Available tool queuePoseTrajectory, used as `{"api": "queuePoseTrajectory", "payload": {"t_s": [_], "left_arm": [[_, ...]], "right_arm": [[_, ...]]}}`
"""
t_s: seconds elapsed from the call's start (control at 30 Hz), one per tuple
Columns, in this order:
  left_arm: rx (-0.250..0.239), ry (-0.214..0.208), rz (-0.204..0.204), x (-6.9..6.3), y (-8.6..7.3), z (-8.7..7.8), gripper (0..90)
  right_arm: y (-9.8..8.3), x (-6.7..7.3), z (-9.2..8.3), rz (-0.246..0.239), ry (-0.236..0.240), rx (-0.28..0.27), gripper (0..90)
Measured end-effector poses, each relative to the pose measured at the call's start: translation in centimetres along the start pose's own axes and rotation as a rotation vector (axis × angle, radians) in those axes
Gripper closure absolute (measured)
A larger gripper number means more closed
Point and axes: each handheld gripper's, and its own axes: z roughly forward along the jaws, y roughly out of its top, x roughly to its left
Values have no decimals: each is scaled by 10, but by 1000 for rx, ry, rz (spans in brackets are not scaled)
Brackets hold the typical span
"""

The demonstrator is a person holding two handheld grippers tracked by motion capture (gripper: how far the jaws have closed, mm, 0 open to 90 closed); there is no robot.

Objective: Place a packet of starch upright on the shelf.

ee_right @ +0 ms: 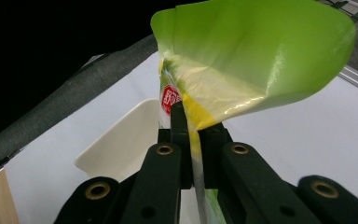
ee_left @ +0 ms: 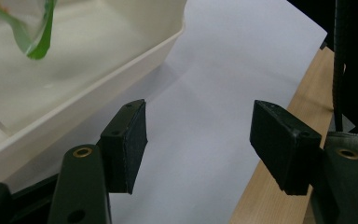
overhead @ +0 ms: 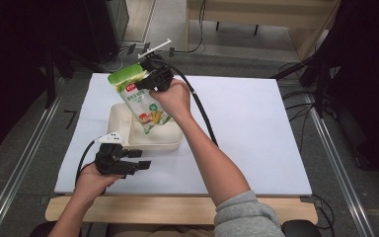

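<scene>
White table (overhead: 256,143), green-topped printed snack bag (overhead: 140,96), clamped upright over cream tray (overhead: 118,118)

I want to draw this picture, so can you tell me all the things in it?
Snack bag: one, green and white, hanging above the tray, pinched near its top.
Tray: one, cream, on the white sheet's left part.
Sheet: one, white, covering the tabletop.
Table edge: one, light wood, nearest the person.
Right gripper: one, black, jaws shut on the bag.
Left gripper: one, black, jaws open with nothing between them, low beside the tray's near edge.
Sleeve: one, grey, on the right arm.
</scene>
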Motion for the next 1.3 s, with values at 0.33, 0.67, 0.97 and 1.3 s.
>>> {"api": "queuePoseTrajectory", "payload": {"t_s": [0.33, 0.67, 0.97, 1.3], "left_arm": [[1, -2, -2, -1, 0, 1, 374], [6, 1, 1, -2, 0, 2, 374], [4, -4, 2, -1, 0, 2, 374], [1, -2, -1, 0, 0, 0, 374]], "right_arm": [[-26, -12, 23, 21, 18, -4, 889], [-52, -29, 20, 21, 27, -26, 887], [-65, -39, 14, 19, 23, -40, 886], [-80, -56, 4, 43, 42, -72, 883]]}}
